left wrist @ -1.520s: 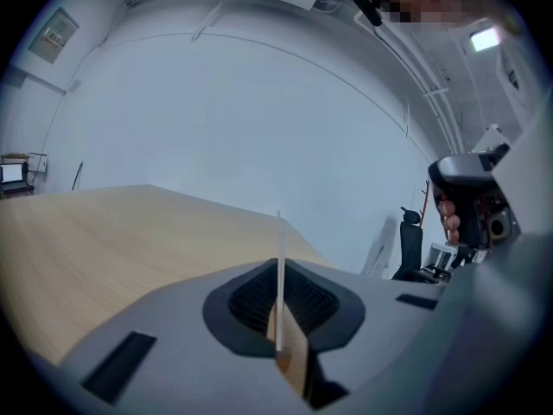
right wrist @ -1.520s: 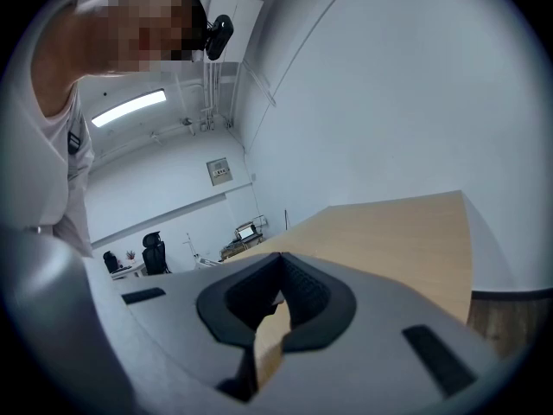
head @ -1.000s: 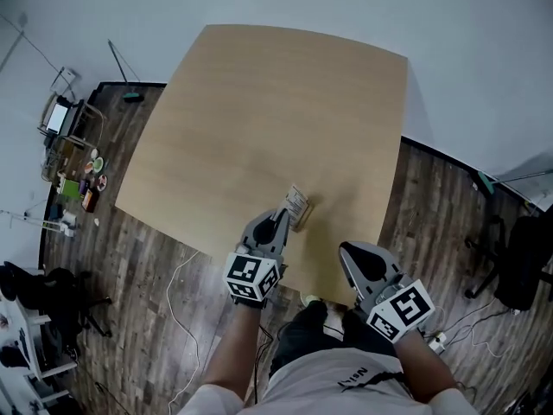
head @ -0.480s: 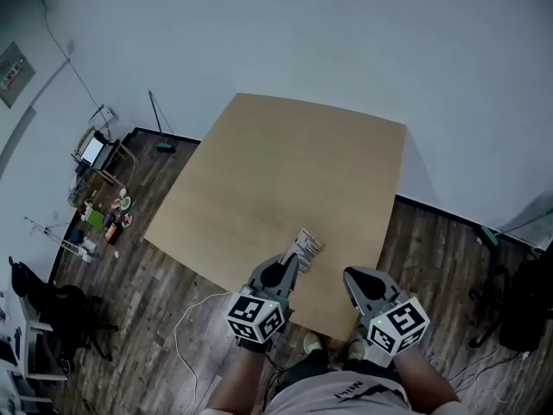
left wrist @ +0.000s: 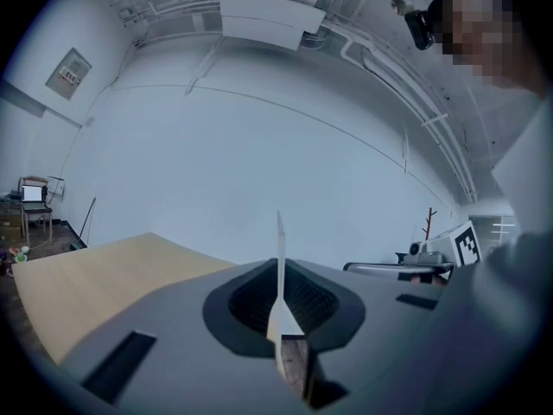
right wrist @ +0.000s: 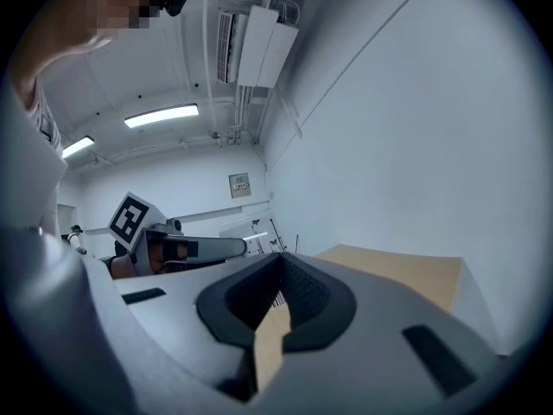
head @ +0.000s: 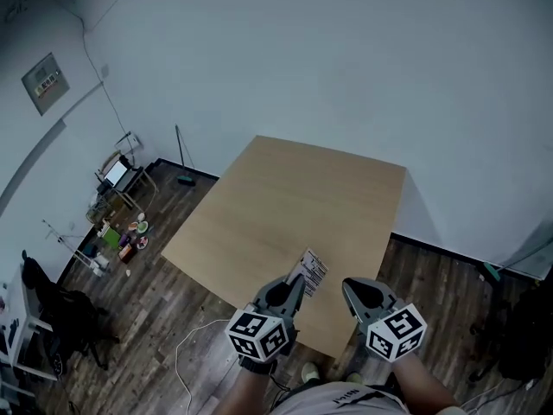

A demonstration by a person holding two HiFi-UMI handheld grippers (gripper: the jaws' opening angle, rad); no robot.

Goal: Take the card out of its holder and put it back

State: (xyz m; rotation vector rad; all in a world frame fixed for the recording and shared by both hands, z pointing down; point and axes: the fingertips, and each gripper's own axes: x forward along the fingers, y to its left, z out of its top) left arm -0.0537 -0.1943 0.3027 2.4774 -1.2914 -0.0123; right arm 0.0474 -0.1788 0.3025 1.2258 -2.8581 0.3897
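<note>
- Two grippers hang above the table's (head: pixel 285 197) near edge; left gripper (head: pixel 294 287) pinches the card (head: pixel 312 271), now raised higher than a second ago.
- Right gripper (head: pixel 351 286) beside it, jaws closed, empty.

Card (head: pixel 310 274) now higher above table (head: pixel 285 188)

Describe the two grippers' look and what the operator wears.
The left gripper and right gripper match: grey shells, dark ribbed claw pads, each carrying a white cube with black square markers. Operator wears a light shirt with small dark lettering.
</note>
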